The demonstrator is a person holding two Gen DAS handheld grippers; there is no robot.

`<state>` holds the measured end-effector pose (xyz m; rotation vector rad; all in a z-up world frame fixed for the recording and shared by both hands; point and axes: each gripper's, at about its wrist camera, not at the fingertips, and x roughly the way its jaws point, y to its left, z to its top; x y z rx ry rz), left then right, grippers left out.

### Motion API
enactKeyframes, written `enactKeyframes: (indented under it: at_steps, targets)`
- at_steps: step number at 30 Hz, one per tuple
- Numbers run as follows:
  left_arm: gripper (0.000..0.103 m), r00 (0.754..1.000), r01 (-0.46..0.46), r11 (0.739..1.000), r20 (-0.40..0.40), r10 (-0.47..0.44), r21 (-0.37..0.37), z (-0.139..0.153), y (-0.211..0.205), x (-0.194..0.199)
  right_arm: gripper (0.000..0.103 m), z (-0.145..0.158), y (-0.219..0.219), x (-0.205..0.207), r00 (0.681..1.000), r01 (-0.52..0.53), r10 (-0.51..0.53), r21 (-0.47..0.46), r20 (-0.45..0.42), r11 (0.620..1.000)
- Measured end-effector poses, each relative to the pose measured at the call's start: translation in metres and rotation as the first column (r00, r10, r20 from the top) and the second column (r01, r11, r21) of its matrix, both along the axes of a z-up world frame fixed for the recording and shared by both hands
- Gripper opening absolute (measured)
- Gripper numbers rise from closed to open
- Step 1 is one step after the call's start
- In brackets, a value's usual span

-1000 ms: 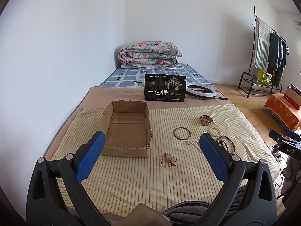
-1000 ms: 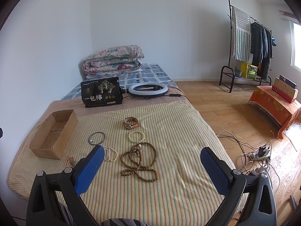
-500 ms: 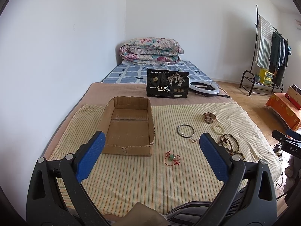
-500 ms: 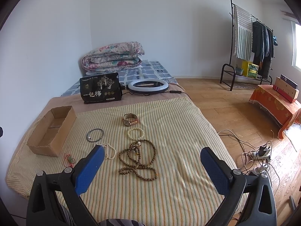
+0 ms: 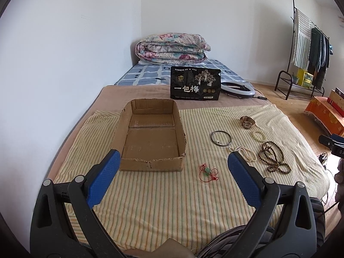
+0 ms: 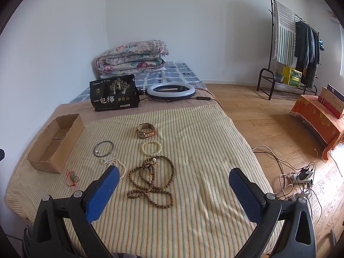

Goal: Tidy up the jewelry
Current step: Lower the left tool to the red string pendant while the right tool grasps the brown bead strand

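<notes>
An empty open cardboard box (image 5: 150,138) (image 6: 54,142) lies on a striped yellow cloth (image 5: 172,193). Jewelry lies to its right: a red cord with green beads (image 5: 207,172) (image 6: 72,178), a dark bangle (image 5: 221,138) (image 6: 103,148), a white pearl string (image 5: 245,152) (image 6: 114,163), a pale bead bracelet (image 5: 259,135) (image 6: 151,148), a long brown bead necklace (image 5: 274,157) (image 6: 152,180) and a watch (image 5: 247,122) (image 6: 146,130). My left gripper (image 5: 172,159) is open and empty, short of the box and the cord. My right gripper (image 6: 174,174) is open and empty above the brown necklace.
A black printed bag (image 5: 195,83) and a ring light (image 6: 171,90) stand behind the cloth, with a folded quilt (image 5: 172,49) farther back. The wall is close on the left. On the right are the wood floor with cables (image 6: 301,176), a clothes rack (image 6: 290,43) and an orange-covered stand (image 6: 318,116).
Both grippers have moved slightly forward toward the bed, so the box and jewelry appear a little nearer. Both stay open and empty; nothing on the cloth has moved.
</notes>
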<state>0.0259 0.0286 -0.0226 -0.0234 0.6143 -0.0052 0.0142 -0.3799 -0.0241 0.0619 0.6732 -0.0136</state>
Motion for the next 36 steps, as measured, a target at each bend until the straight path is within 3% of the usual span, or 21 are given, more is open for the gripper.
enactKeyframes:
  at_steps: [10,16,21,25,27,34,36]
  targets:
    - [0.084,0.988,0.114,0.993,-0.102,-0.117,-0.037,-0.035,-0.02,0.024,0.103,-0.041,0.0,0.047,0.976,-0.16,0.166,0.052,-0.142,0.986]
    - [0.075,0.972,0.16,0.985,-0.16,-0.169,-0.069,-0.058,-0.032,0.037,0.103,-0.073,-0.004,0.07,0.952,-0.179,0.197,0.096,-0.233,0.979]
    - [0.064,0.955,0.189,0.977,-0.211,-0.206,-0.097,-0.084,-0.04,0.054,0.103,-0.085,-0.001,0.079,0.941,-0.209,0.221,0.074,-0.257,0.975]
    - [0.063,0.942,0.201,0.973,-0.249,-0.224,-0.113,-0.104,-0.049,0.072,0.103,-0.093,0.002,0.087,0.929,-0.234,0.247,0.082,-0.275,0.969]
    - [0.056,0.934,0.208,0.971,-0.269,-0.234,-0.121,-0.114,-0.053,0.081,0.103,-0.098,0.004,0.092,0.924,-0.243,0.257,0.084,-0.283,0.966]
    - [0.054,0.918,0.23,0.968,-0.308,-0.251,-0.103,-0.136,-0.062,0.1,0.103,-0.112,0.008,0.106,0.906,-0.262,0.288,0.124,-0.309,0.957]
    - [0.049,0.916,0.231,0.968,-0.314,-0.249,-0.095,-0.141,-0.064,0.104,0.103,-0.116,0.011,0.108,0.9,-0.274,0.301,0.127,-0.316,0.953]
